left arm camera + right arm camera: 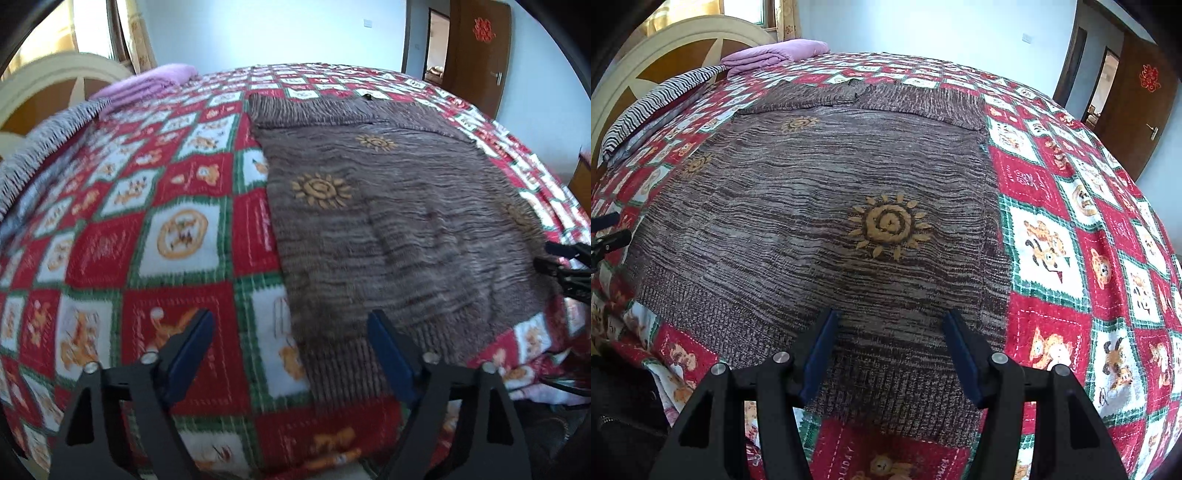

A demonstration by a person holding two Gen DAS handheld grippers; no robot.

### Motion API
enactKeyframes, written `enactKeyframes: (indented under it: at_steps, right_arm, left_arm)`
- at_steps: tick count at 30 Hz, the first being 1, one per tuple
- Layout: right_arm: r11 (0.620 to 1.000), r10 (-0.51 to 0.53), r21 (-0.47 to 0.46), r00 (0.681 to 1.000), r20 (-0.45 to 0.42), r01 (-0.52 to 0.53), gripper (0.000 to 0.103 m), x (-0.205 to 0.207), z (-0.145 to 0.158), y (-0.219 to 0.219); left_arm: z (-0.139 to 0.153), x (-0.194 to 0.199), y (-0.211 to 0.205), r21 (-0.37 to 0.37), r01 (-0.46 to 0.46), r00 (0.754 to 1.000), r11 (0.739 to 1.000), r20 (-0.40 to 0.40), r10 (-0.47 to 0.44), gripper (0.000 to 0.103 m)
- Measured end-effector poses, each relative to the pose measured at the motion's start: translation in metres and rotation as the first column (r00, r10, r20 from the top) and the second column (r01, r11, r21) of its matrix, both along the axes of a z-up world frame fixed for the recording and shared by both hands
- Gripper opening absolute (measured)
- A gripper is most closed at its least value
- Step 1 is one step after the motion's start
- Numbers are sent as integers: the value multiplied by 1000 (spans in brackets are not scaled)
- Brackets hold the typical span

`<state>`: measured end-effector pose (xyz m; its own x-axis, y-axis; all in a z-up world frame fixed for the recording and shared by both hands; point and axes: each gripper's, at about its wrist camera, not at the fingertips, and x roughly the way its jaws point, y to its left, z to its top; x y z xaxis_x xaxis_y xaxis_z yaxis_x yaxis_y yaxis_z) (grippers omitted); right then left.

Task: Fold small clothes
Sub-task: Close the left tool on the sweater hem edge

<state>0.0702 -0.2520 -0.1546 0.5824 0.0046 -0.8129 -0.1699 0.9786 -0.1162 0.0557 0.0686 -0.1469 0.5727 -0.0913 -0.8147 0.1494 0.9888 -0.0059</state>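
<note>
Approaching hem corners: pinching both ribbed layers, keeping tension even. Left gripper [291,341] gaping empty over near-left hem, right gripper [890,343] likewise over near-right hem, both pitching steeply down. Brown marled knit sweater with orange suns [820,206] lying flat mid-frame on red-white checked blanket [147,240].

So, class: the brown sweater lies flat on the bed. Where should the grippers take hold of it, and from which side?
Probably the ribbed hem of the sweater, near its two bottom corners, approached from the near edge. It lies flat with that hem closest, right under the open left gripper and right gripper.
</note>
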Motion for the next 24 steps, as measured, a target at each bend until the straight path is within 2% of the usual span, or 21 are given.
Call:
enactKeyframes:
  at_steps: [4,7,9,11,12,13,16,19,21,24]
  right_arm:
    - [1000,9,-6,1000,7,-9,61,-1,0,2]
    - [1000,8,0,1000,11,-8,61,-1,-1,0]
    - [1000,3,7,1000,12,-3,61,0,-1,-2]
    - [1000,-2,7,1000,15,2,61,-1,1,-5]
    - [1000,-6,5,1000,20,6,61,-1,3,-7]
    - [1000,-11,6,1000,27,11,61,-3,7,-10]
    - [999,-41,27,998,50,39,61,-9,21,-25]
    - [996,-83,45,995,54,81,61,-21,28,-43]
    - [993,-106,61,994,35,104,61,-31,24,-53]
    - [988,-110,105,994,-7,110,61,-41,14,-60]
  left_arm:
    - [-6,-4,-1,-62,27,999,998,-45,-30,64]
    - [-19,-2,-3,-87,29,994,996,-105,-38,62]
    - [-22,-3,-7,-69,29,995,997,-94,-35,61]
    - [-21,-6,-12,-50,40,996,998,-73,-44,46]
    - [-20,-8,-14,-64,61,996,996,-68,-66,21]
    - [-19,-9,-14,-90,82,993,993,-72,-89,10]
    - [-14,-14,-19,-50,105,993,993,-48,-107,9]
    - [-1,-16,-13,-68,108,994,992,-13,-109,8]
    - [5,-17,-11,-76,114,994,991,9,-113,8]
    - [0,-16,-12,-81,119,993,990,-3,-120,8]
